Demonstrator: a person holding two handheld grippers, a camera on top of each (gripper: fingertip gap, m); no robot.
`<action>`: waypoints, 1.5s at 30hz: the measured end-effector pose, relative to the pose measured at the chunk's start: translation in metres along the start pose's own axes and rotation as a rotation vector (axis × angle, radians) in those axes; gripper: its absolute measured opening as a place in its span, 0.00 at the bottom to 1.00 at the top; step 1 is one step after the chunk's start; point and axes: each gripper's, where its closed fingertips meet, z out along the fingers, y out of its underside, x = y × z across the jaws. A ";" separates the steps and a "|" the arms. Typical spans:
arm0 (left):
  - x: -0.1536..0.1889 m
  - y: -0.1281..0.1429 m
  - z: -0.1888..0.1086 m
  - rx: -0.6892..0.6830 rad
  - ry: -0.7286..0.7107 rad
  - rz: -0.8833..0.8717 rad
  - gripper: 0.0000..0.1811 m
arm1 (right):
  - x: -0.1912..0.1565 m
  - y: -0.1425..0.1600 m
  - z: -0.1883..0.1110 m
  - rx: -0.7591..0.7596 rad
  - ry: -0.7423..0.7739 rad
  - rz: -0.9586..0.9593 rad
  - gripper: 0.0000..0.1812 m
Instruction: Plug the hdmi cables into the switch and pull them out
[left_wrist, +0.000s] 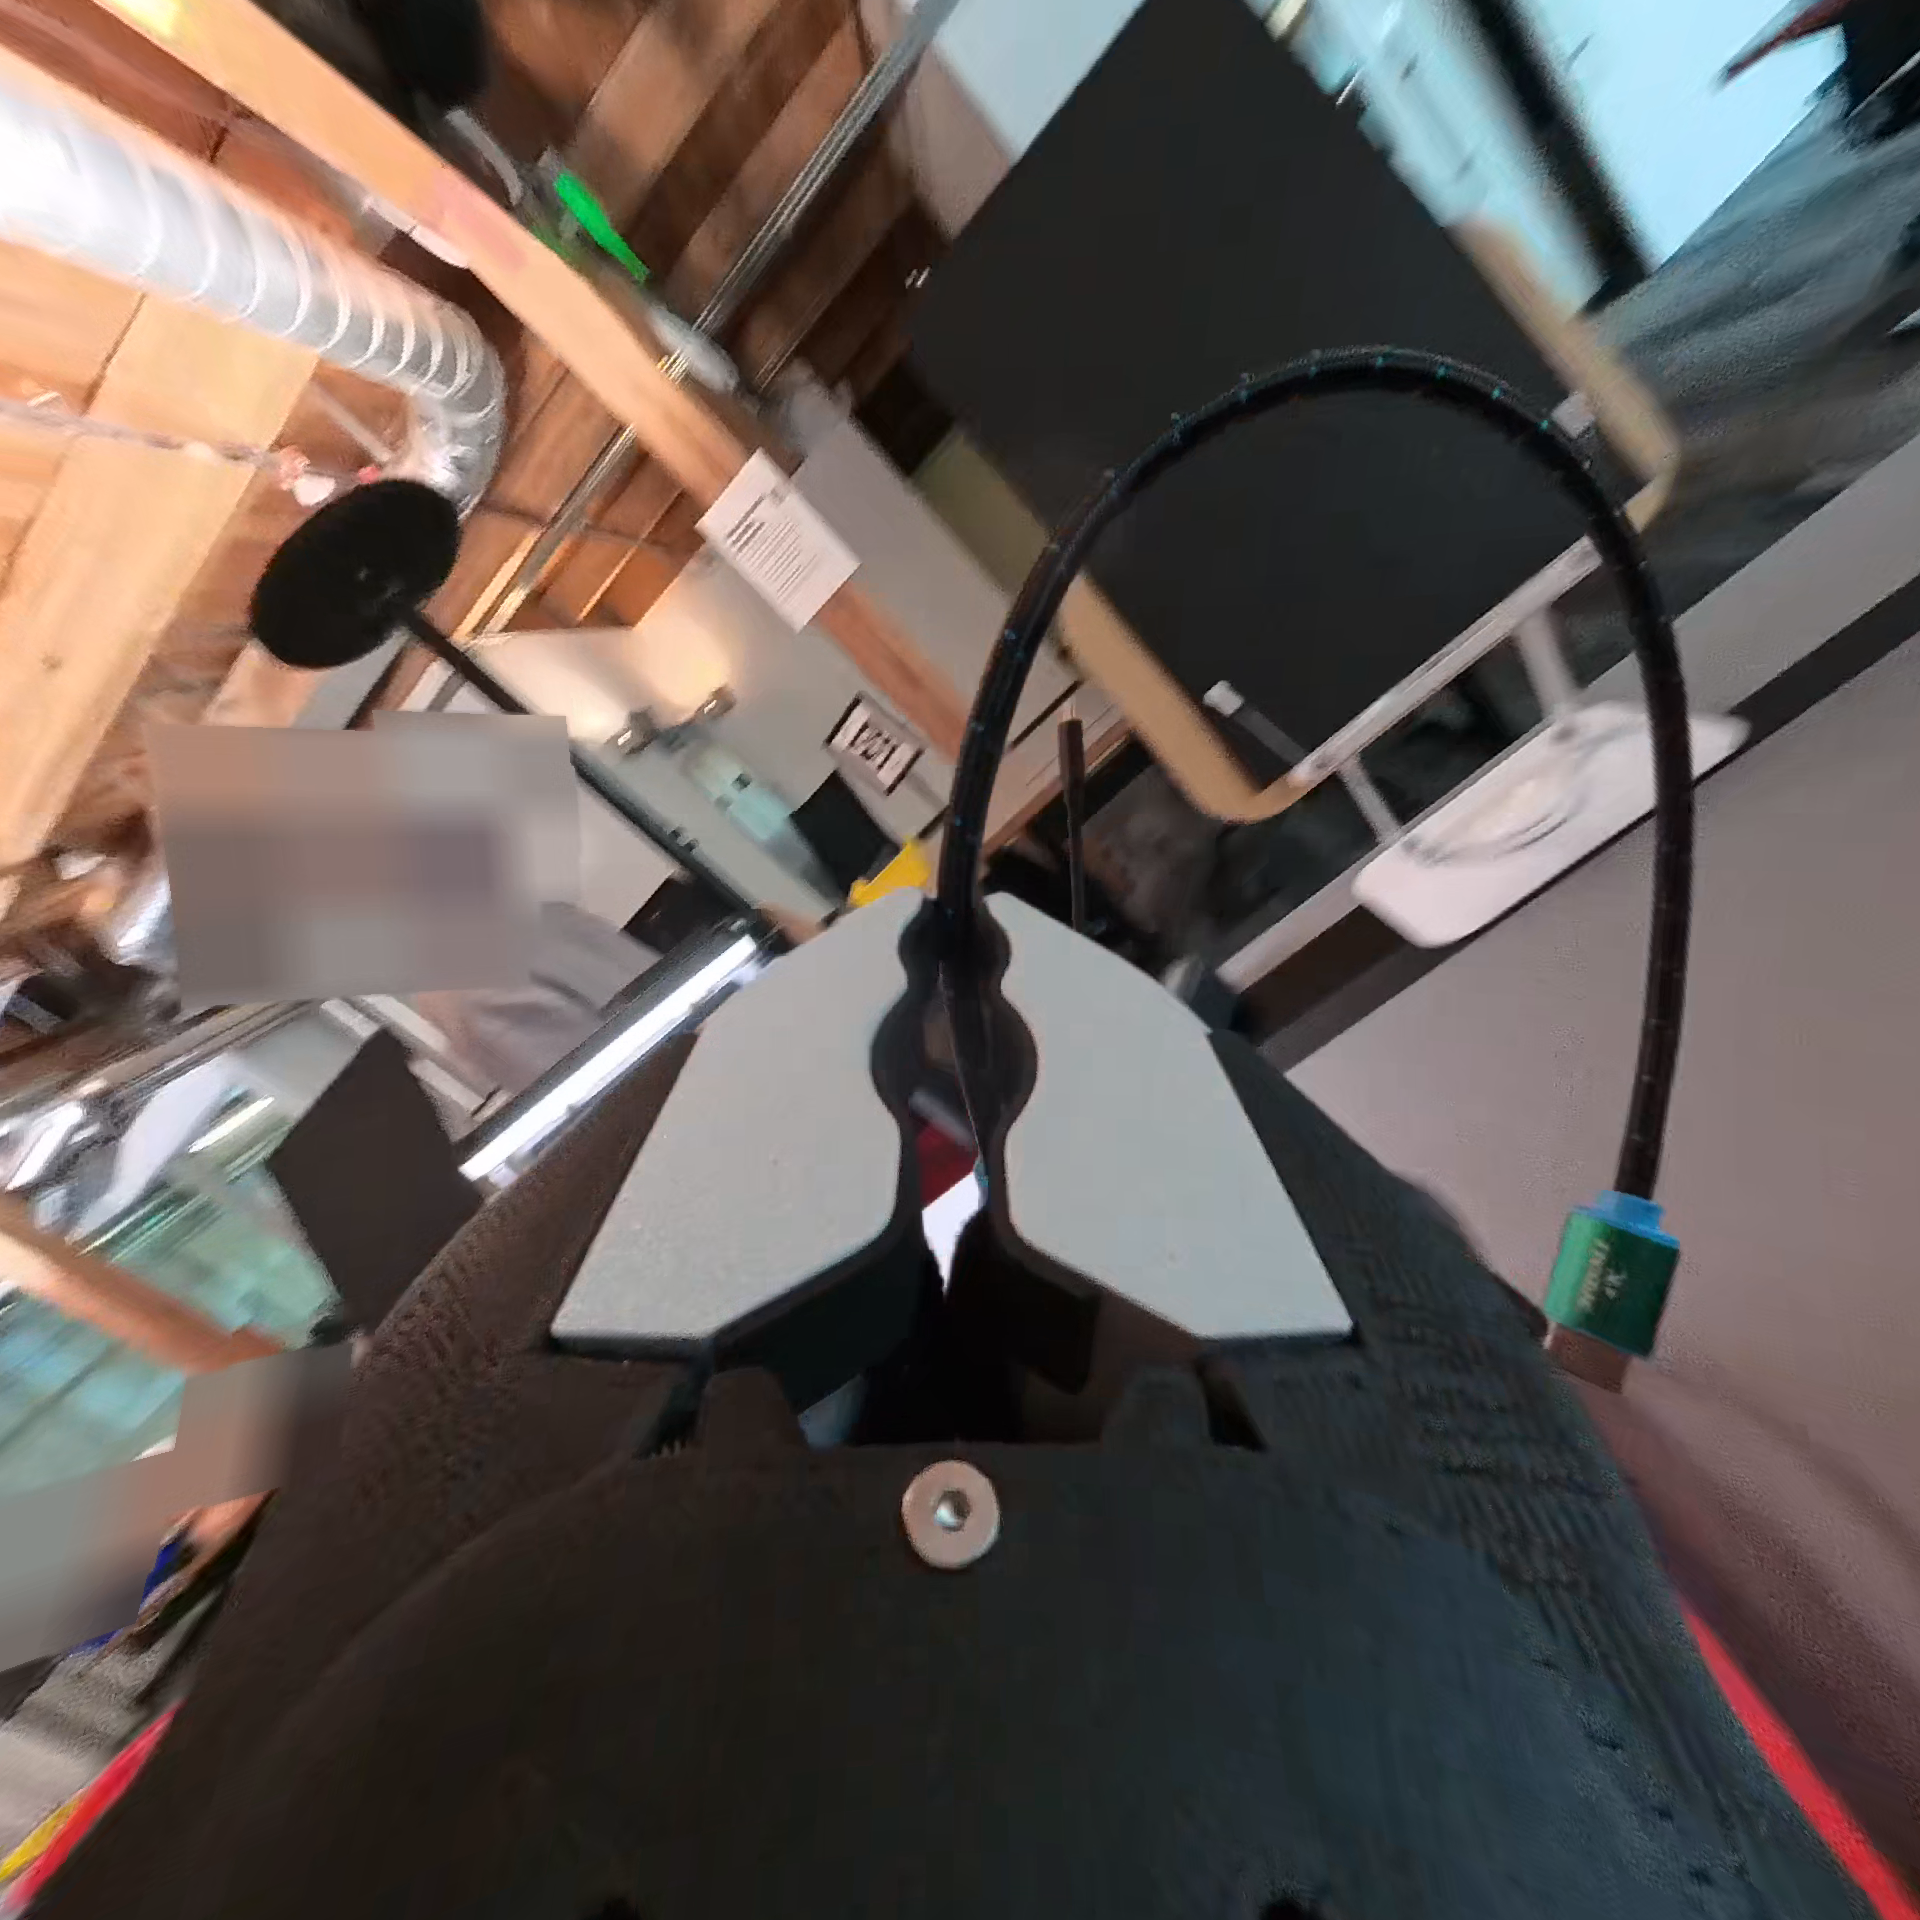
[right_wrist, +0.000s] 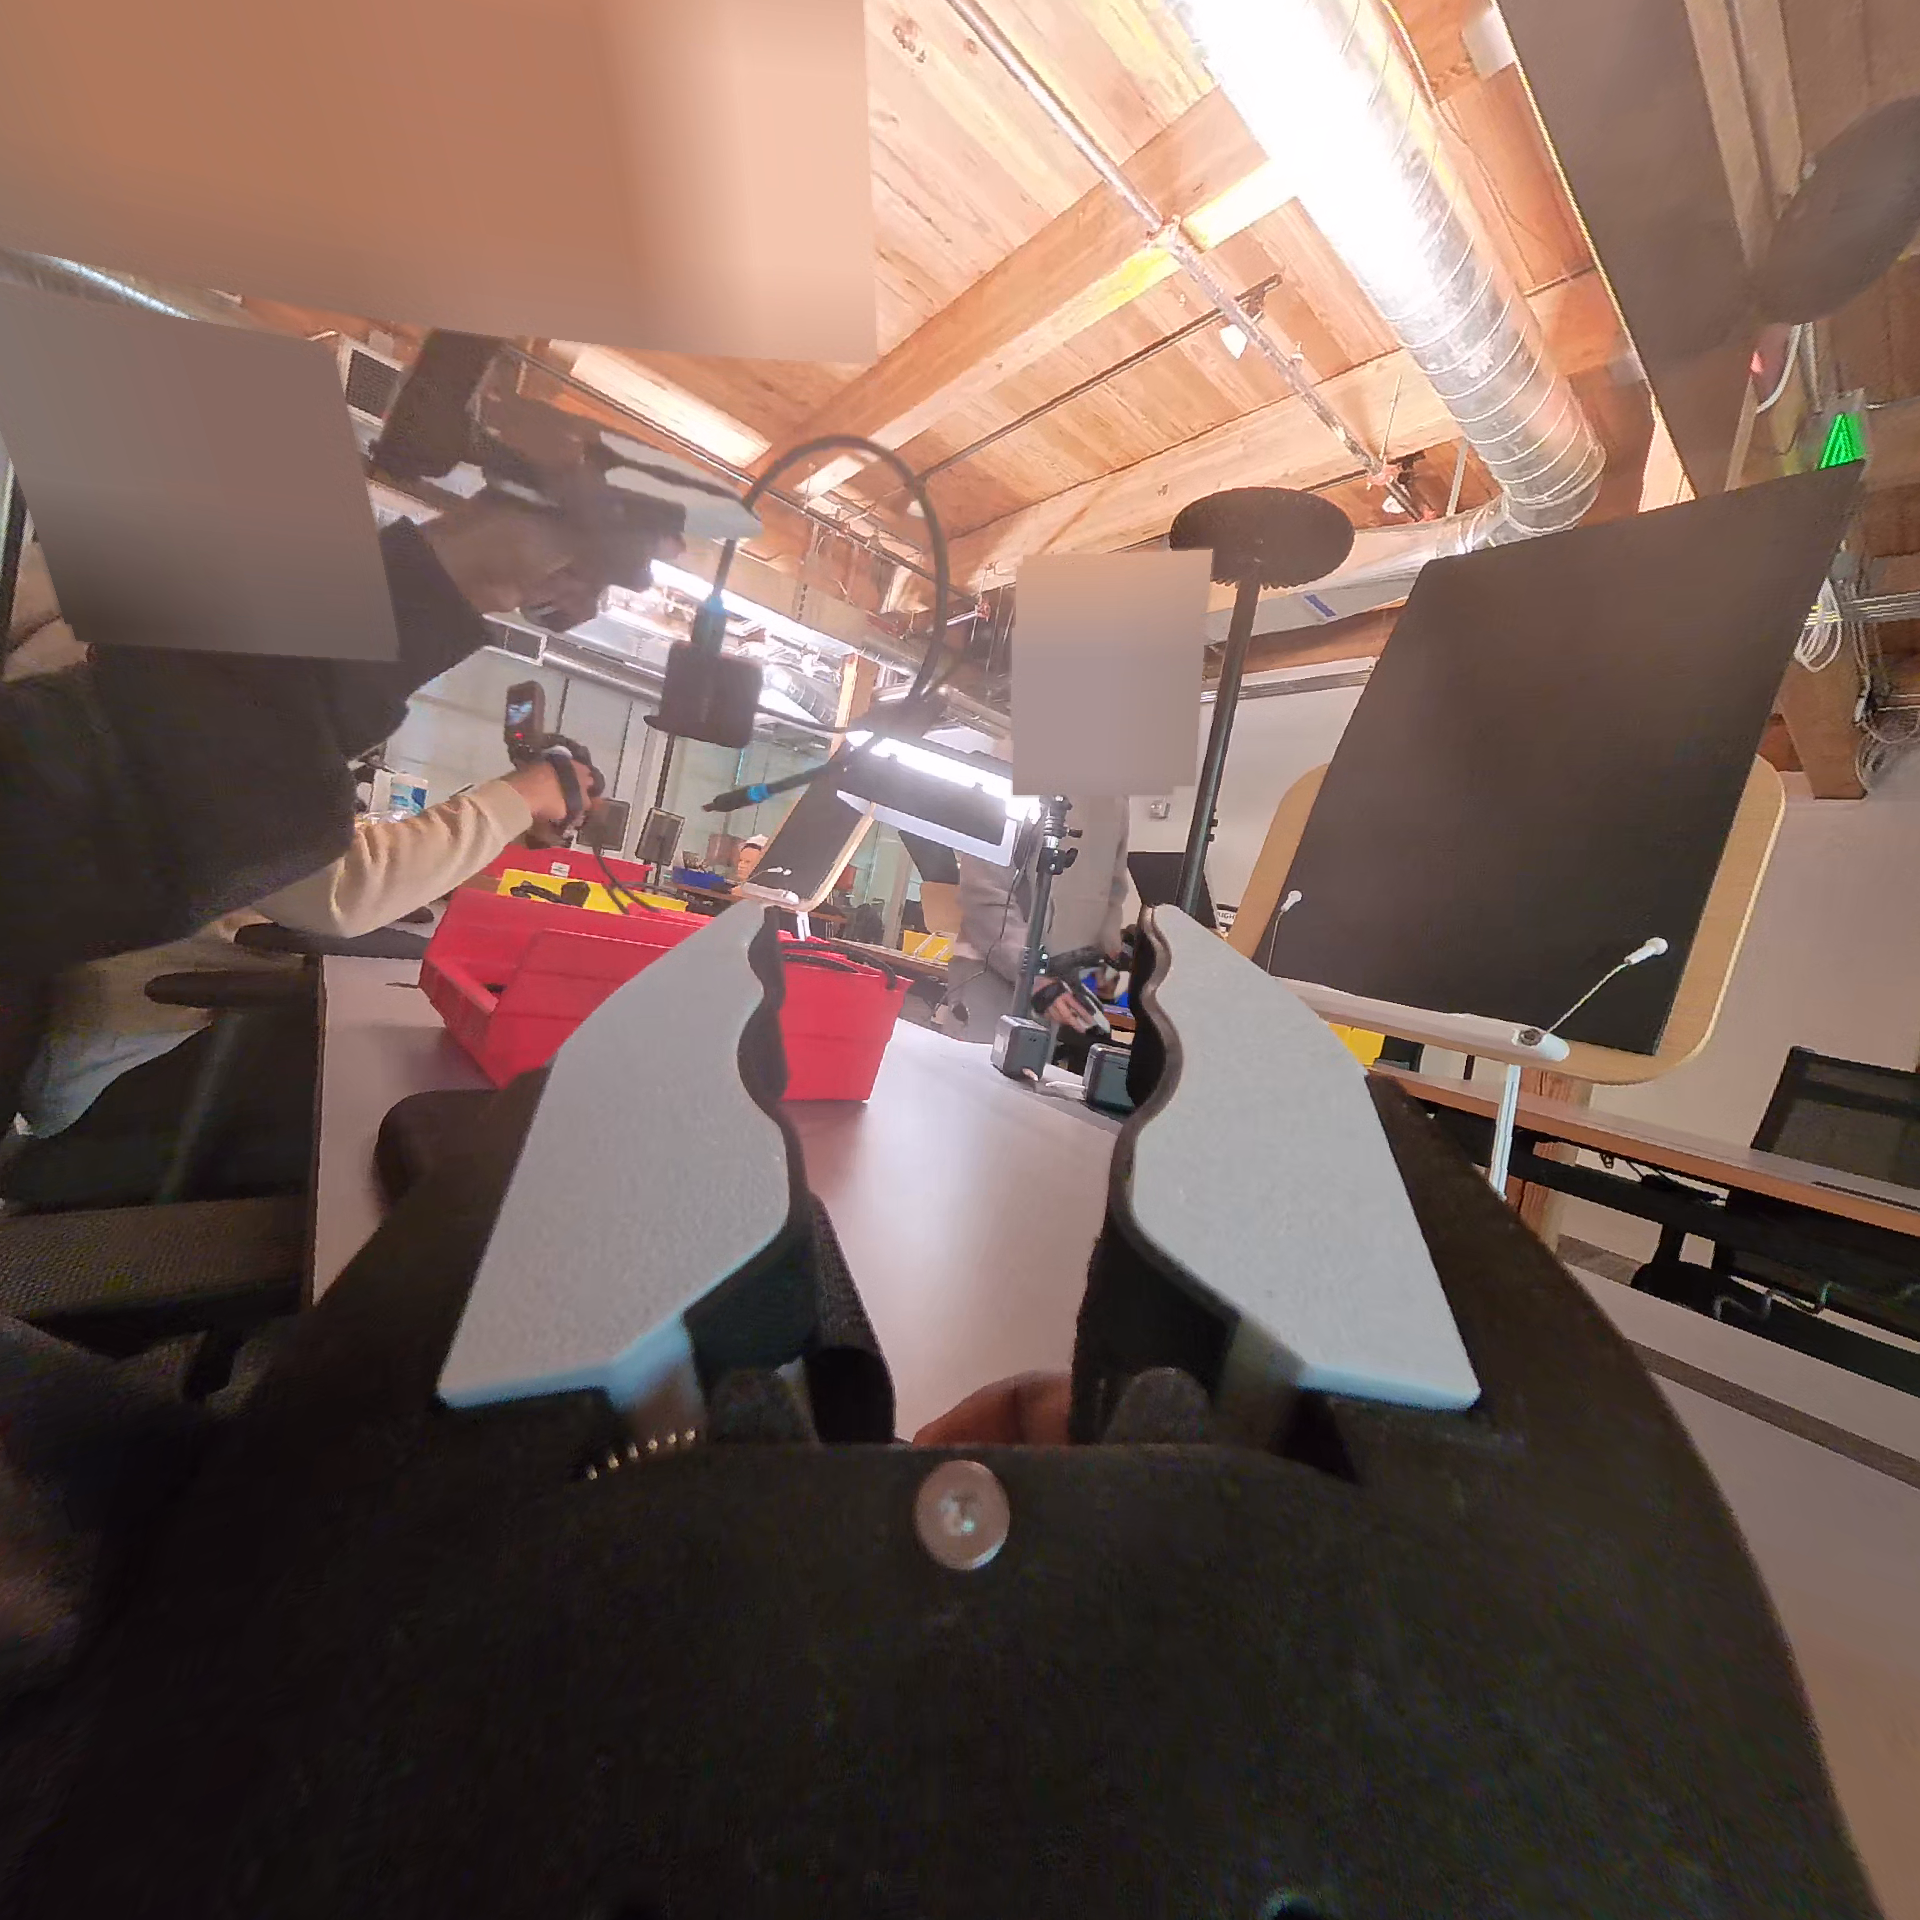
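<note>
My left gripper (left_wrist: 954, 914) is raised in the air and shut on a black braided hdmi cable (left_wrist: 1351, 364). The cable arcs up and to the right and ends in a free green and blue plug (left_wrist: 1608, 1283). In the right wrist view the left gripper (right_wrist: 727, 514) is high at the upper left. A small black box, the switch (right_wrist: 712, 684), hangs on the cable below it, and the cable loop (right_wrist: 930, 540) falls to a blue-tipped plug (right_wrist: 753, 796). My right gripper (right_wrist: 954, 925) is open and empty above the grey table (right_wrist: 966, 1164).
Red bins (right_wrist: 623, 997) stand on the table's far left. A black panel on a wooden stand (right_wrist: 1538, 779) leans at the right. A person's beige sleeve (right_wrist: 405, 862) reaches over the bins, and another person (right_wrist: 1049, 904) stands behind. A round-topped pole (right_wrist: 1236, 665) rises beyond.
</note>
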 end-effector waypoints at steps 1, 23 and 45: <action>0.015 -0.010 -0.001 0.032 0.041 -0.027 0.03 | 0.000 0.000 0.000 0.000 0.000 0.000 0.35; 0.309 -0.051 -0.031 0.161 0.749 -0.207 0.03 | -0.086 0.063 0.097 -0.514 -0.259 -0.002 0.42; 0.278 -0.034 -0.033 0.390 0.876 -0.990 0.36 | -0.059 0.069 0.103 -0.534 -0.395 0.523 0.03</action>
